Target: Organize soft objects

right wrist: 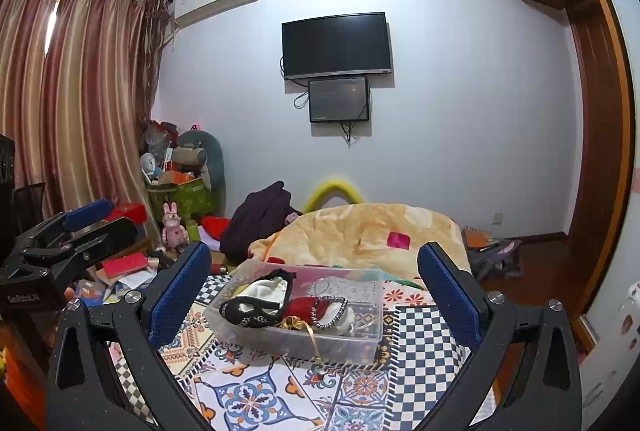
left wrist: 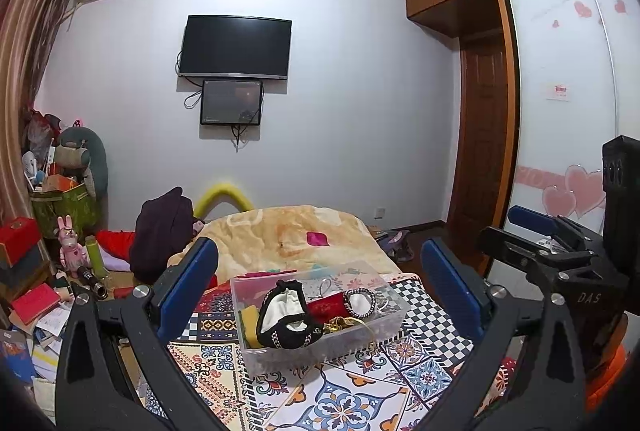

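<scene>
A clear plastic box (left wrist: 394,311) sits on the patterned bed cover (left wrist: 340,395) and also shows in the right wrist view (right wrist: 372,335). It holds a black-and-white soft pouch (left wrist: 286,315), a red soft item (left wrist: 326,307) and other small pieces. The pouch also shows in the right wrist view (right wrist: 260,297). My left gripper (left wrist: 320,291) is open and empty, hovering above and just before the box. My right gripper (right wrist: 316,291) is open and empty, at a similar height beside it. A pink cloth (left wrist: 317,238) lies on the beige blanket (left wrist: 280,235).
A dark garment (left wrist: 162,231) and a yellow foam arch (left wrist: 222,197) lie behind the blanket. Cluttered books, boxes and a pink rabbit toy (left wrist: 71,247) fill the floor at left. A wardrobe (left wrist: 560,111) and door stand at right.
</scene>
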### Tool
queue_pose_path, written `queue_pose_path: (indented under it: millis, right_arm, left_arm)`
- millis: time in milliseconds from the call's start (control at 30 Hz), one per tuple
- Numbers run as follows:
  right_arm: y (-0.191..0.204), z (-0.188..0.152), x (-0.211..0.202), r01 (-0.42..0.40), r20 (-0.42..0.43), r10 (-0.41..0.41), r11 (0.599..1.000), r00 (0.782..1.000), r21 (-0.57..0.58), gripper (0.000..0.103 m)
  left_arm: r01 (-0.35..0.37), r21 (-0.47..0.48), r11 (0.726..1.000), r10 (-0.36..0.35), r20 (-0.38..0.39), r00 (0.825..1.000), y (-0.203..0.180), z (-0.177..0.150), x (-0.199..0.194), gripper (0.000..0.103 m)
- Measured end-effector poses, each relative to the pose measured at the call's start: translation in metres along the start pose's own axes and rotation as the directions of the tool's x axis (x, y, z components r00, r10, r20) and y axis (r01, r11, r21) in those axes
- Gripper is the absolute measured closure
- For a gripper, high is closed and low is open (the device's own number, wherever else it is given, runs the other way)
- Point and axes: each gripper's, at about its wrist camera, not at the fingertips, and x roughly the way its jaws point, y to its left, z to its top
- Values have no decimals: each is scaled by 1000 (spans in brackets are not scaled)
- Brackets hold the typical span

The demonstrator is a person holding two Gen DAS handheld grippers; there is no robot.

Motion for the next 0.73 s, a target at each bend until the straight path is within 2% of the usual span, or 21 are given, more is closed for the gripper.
queue_pose_path:
  millis: [733]
  right_arm:
    - [0, 4, 0, -3, -4, 3, 1000, 1000, -1, 0]
  left_arm:
    - [16, -34, 999, -17, -25, 1000, 3, -1, 5, 0]
